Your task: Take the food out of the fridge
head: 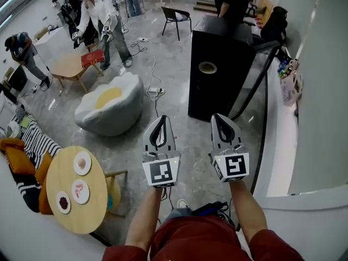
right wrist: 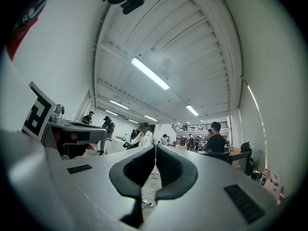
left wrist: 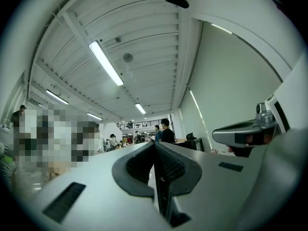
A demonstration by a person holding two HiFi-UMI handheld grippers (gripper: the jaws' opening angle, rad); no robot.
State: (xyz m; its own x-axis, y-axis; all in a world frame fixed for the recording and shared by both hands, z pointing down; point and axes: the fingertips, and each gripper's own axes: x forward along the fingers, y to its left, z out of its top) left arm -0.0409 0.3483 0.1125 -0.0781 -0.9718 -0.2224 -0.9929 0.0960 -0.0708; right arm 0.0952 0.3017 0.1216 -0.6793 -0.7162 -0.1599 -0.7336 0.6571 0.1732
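**Asker:** Where is the fridge from where you stand?

**Me:** The tall black box-shaped fridge (head: 220,64) stands on the grey floor ahead of me, well apart from both hands. From my right gripper (head: 218,117) it lies at about twelve o'clock, and from my left gripper (head: 161,118) at about one o'clock. The right hand is therefore the nearer one. The fridge stands upright, with its long axis vertical.

**Asker:** Are you holding anything?

**Me:** No. Both pairs of jaws are pressed together with nothing between them, as each gripper view shows plainly. I hold both grippers out in front of me, side by side.

**Asker:** Can you see the food?

**Me:** Not yet. I see only the top and two dark sides of the fridge, and a pale round dish-like thing (head: 207,67) resting on its top. A dark slanted panel at the fridge's three o'clock side may be an open door, but I can't be sure from here. I judge that I need to close in before either hand can reach. The inside of the fridge is hidden from all three views.
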